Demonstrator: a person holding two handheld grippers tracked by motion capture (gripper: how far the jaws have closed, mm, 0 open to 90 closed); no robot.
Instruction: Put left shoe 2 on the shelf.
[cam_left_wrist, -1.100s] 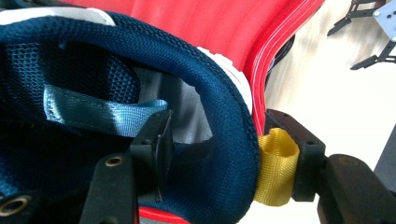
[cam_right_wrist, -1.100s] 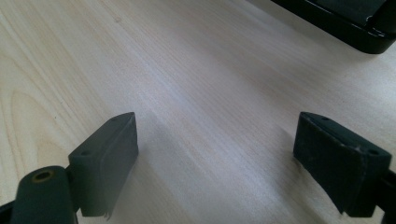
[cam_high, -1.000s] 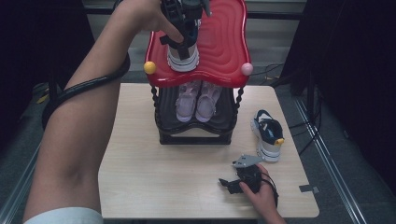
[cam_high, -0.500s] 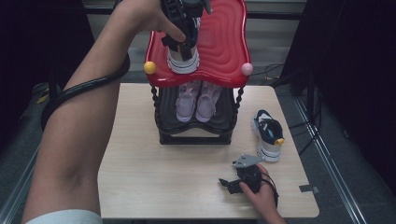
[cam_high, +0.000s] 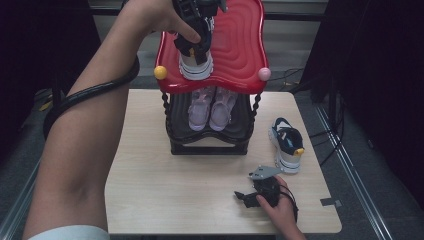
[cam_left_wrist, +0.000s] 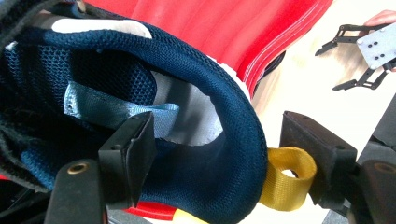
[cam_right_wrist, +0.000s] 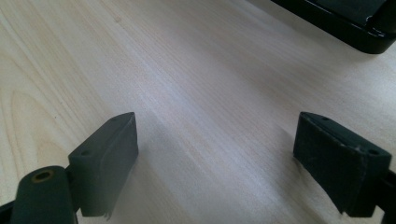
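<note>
Two-tier shoe rack with a wavy red plastic top shelf (cam_high: 240, 45), twisted black posts and a black lower tray (cam_high: 210, 135), standing toward the far middle of the pale wood-grain counter (cam_high: 165, 190). On the top shelf, near its front left edge: one navy mesh sneaker with a white sole and a yellow heel loop (cam_high: 196, 62), upright, heel toward the person. Left hand-held gripper (cam_high: 197, 37) poised over that sneaker; in the left gripper view its jaws straddle the padded navy heel collar (cam_left_wrist: 233, 126), one jaw inside the shoe opening beside a light blue fabric tab (cam_left_wrist: 116, 109), the other outside, just beside the yellow heel loop (cam_left_wrist: 287, 179). The jaws have just been opening; the collar sits between them with the pads standing off it, so the grip is released. A black cable (cam_high: 85, 95) trails from this gripper around the person's forearm. On the lower tray: a pair of pale lilac strapped shoes (cam_high: 212, 107), side by side, toes forward. On the counter right of the rack: a second navy and white sneaker with a yellow heel loop (cam_high: 286, 142), lying apart from the rack. Right hand-held gripper (cam_high: 242, 196) held low over the counter near the front right, a grey plate on top; the right gripper view shows its jaws spread wide over bare wood, with nothing between them.
</note>
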